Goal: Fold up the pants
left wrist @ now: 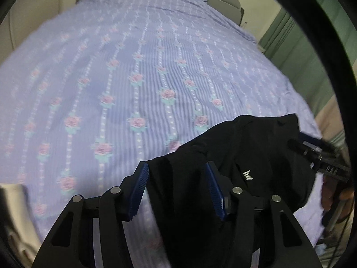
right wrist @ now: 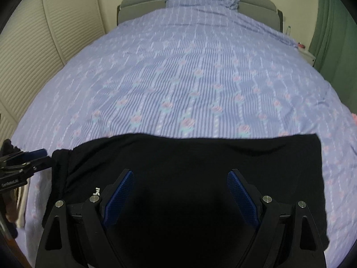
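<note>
Bed (left wrist: 133, 67), lilac floral cover. Left view: left tongs (left wrist: 177, 188) spread, black pants (left wrist: 256, 156) lying between and right of the pads, apparently unpinched; right tongs (left wrist: 316, 154) beyond. Right view: right tongs (right wrist: 180, 196) spread wide above pants (right wrist: 189, 156); left tongs (right wrist: 29, 158) at far left.

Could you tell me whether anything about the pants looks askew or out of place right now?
The black pants lie mostly flat on the bedspread, but their left end is bunched and rumpled instead of square.
</note>
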A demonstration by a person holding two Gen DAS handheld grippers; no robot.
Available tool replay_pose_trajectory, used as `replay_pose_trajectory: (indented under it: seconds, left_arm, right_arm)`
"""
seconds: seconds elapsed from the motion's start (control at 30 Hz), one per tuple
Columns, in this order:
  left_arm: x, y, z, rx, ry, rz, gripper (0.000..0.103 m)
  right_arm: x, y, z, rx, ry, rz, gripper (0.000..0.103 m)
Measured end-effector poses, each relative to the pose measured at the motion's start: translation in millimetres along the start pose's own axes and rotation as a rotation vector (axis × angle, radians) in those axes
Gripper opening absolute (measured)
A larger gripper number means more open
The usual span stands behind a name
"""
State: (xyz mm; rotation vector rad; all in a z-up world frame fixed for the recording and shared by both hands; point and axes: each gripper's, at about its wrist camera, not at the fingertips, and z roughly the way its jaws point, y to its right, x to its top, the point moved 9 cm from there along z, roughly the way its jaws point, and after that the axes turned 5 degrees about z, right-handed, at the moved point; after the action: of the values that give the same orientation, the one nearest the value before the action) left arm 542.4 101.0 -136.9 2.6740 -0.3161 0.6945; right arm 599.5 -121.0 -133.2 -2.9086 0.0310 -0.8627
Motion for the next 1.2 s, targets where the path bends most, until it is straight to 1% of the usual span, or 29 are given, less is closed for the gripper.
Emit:
replay_pose_trajectory:
  seconds: [0.1, 0.3, 0.37, 0.43, 0.5, 0.53, 0.6, 0.7, 0.8, 0.87, 1.0, 1.03, 1.07, 1.1, 1.13, 1.17, 1.2]
  left_arm:
    - [2.8, -1.7, 8.9, -0.058, -0.005, -0.020, 0.046]
    - [2.8, -2.0, 34.2, -0.165, -0.052, -0.055, 0.046]
    - [2.3, -2.0, 38.9, -0.169, -0.061, -0.053, 0.046]
    - [1.7, -1.5, 40.1, -0.166, -0.060, -0.040, 0.038]
    - [0.8, -2.5, 36.7, -0.151, -0.053, -0.036, 0.021]
    - [-0.3, -3.5, 34.5, -0.150, -0.050, -0.042, 0.020]
    - [-1.6, -6.6, 22.6, -0.146, -0.019, -0.068, 0.016]
    - [-3.6, -10.0, 12.4, -0.111, 0.017, -0.073, 0.015]
    - [-6.7, -11.6, 19.7, -0.077, 0.003, -0.040, 0.015]
    - [-9.0, -16.1, 26.9, -0.060, -0.010, -0.041, 0.016]
    - [-10.7, -26.0, 33.2, -0.067, -0.011, -0.090, 0.016]
    - [-11.5, -27.4, 33.1, -0.065, -0.011, -0.094, 0.017]
    - [-11.8, -28.1, 32.9, -0.055, -0.014, -0.096, 0.020]
    - [-11.8, -28.2, 32.0, -0.033, -0.020, -0.090, 0.026]
    - [-10.7, -28.0, 27.8, 0.014, -0.023, -0.071, 0.033]
    - [-7.9, -26.5, 21.2, 0.073, -0.010, -0.046, 0.045]
    - [-4.6, -24.7, 10.7, 0.138, 0.017, -0.010, 0.051]
  right_arm:
    - [-6.1, -8.6, 3.3, 0.000, -0.012, 0.024, 0.086]
    - [-6.2, -26.5, 9.4, 0.005, -0.020, 0.031, 0.084]
    - [-5.5, -34.2, 11.9, 0.009, -0.022, 0.025, 0.083]
    - [-5.8, -42.0, 16.3, 0.008, -0.029, 0.013, 0.079]
    - [-6.6, -47.4, 20.4, 0.008, -0.039, 0.004, 0.075]
    - [-7.3, -51.6, 23.9, 0.014, -0.047, -0.001, 0.073]
    - [-7.9, -56.6, 27.7, 0.021, -0.053, -0.005, 0.069]
    - [-7.3, -67.7, 34.5, 0.036, -0.055, -0.017, 0.069]
    - [-5.7, -78.0, 47.5, 0.050, -0.064, -0.032, 0.069]
    - [-5.2, -80.8, 60.6, 0.044, -0.081, -0.036, 0.069]
    - [-3.2, -75.5, 75.3, 0.028, -0.094, -0.017, 0.069]
    - [-2.4, -73.8, 78.0, 0.037, -0.100, -0.003, 0.069]
    - [-1.5, -72.3, 79.6, 0.046, -0.104, 0.008, 0.069]
    - [-1.1, -70.6, 79.6, 0.048, -0.106, 0.015, 0.069]
    - [0.0, -68.5, 78.0, 0.043, -0.104, 0.019, 0.069]
    - [1.1, -65.9, 73.9, 0.036, -0.101, 0.023, 0.069]
    - [2.6, -63.6, 67.3, 0.039, -0.091, 0.033, 0.069]
